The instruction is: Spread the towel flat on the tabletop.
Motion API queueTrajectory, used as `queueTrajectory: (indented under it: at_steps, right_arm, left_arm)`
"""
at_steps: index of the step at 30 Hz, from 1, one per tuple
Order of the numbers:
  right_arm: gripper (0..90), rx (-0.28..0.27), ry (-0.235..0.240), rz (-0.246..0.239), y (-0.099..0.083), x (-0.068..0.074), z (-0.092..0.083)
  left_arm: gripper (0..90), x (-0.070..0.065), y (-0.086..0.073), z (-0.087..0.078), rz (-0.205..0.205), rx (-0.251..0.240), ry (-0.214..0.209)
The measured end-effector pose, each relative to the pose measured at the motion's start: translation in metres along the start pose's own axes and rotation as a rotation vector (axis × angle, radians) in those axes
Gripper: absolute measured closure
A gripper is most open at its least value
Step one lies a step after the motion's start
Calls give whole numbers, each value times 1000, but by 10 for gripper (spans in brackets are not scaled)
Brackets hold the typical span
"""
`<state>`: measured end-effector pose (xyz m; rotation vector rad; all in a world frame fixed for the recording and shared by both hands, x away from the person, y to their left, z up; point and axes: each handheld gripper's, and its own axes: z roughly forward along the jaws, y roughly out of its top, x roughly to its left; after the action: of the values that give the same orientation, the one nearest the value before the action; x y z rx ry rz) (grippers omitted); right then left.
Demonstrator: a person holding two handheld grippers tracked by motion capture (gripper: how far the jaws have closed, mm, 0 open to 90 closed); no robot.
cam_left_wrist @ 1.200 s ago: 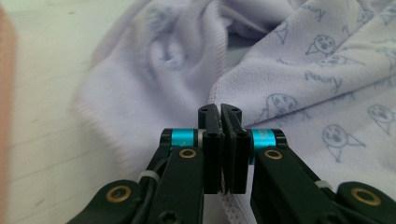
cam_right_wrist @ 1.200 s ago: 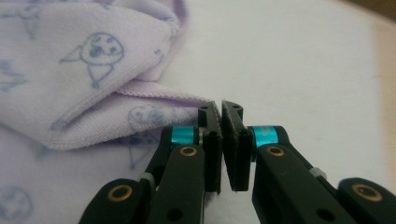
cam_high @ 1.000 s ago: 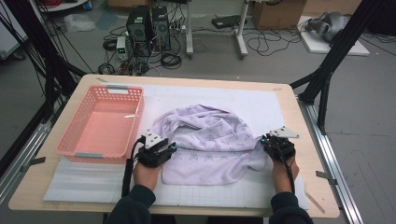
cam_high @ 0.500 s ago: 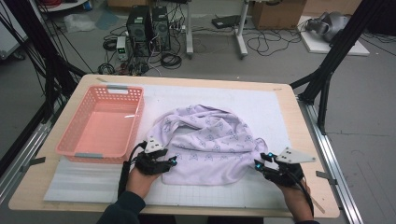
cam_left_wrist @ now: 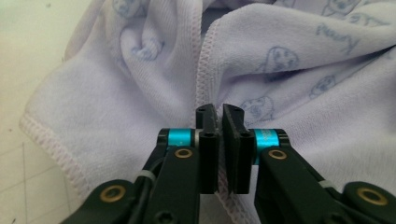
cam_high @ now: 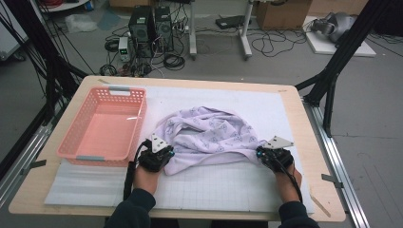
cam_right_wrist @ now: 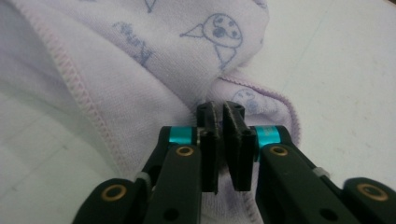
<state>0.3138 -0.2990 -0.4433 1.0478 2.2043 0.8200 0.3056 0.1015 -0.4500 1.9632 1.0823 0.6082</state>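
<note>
White mat (cam_high: 223, 183), lilac towel (cam_high: 209, 135) between both tongs (edges apparently pinched)

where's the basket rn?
High view: the pink basket sits on the table's left side, just left of the lavender cloth, beyond the left gripper.

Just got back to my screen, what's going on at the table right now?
A person works a crumpled lilac towel on the white mat with two handheld grippers. The left gripper has just been closing and its jaws pinch the towel's near left edge; the right gripper has likewise closed on the right corner. The towel lies bunched, not spread or folded. The pink basket stands at the left.
</note>
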Motion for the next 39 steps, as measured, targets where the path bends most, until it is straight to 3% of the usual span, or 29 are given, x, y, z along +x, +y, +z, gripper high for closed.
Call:
queueTrajectory:
  at_steps: [2,3,5,10,14,15,17,20,21,24,26,27,28,30,31,32,33,36,39]
  right_arm:
    - [762,-25,6,33,-2,-1,-6]
    - [734,-53,20,66,-4,-2,-12]
    - [718,-93,31,85,-8,-3,-24]
    - [698,-155,20,80,-20,2,-57]
    - [755,-196,53,93,-31,8,-77]
    - [766,-199,82,97,-33,10,-79]
    - [768,-178,143,88,-36,16,-76]
    - [747,-142,178,74,-34,21,-62]
    - [740,-121,169,59,-32,23,-55]
    - [712,-76,134,51,-26,22,-39]
    - [635,-26,99,42,-22,20,-26]
    - [627,-23,103,50,-22,18,-22]
    - [630,-28,107,60,-22,16,-21]
    - [660,-35,114,58,-24,16,-20]
    - [728,-39,144,73,-24,14,-20]
    - [775,-39,156,87,-25,14,-20]
    - [862,-39,172,96,-25,14,-20]
    - [874,-18,177,101,-22,15,-22]
    - [874,9,208,84,-25,18,-33]
  left_arm:
    - [718,0,-1,-2,9,-24,-19]
    - [630,2,-2,-5,-41,-37,-51]
    - [586,4,-4,-11,-58,-55,-75]
    - [558,6,-10,-25,-54,-77,-150]
    - [548,4,-14,-32,-42,-68,-204]
    - [549,2,-15,-32,-32,-63,-203]
    - [551,0,-17,-31,-28,-48,-220]
    - [551,-4,-18,-27,-19,-31,-223]
    - [550,-8,-17,-25,1,-11,-207]
    - [518,-11,-15,-21,11,18,-188]
    - [494,-15,-15,-18,35,39,-166]
    - [496,-17,-14,-18,60,46,-151]
    - [496,-17,-14,-18,60,46,-151]
    - [529,-19,-14,-18,83,46,-139]
    - [586,-20,-14,-18,84,41,-152]
    - [674,-20,-14,-19,82,37,-155]
    - [869,-20,-14,-19,82,37,-157]
    - [876,-18,-16,-21,40,33,-159]
    - [878,-15,-19,-27,28,34,-163]
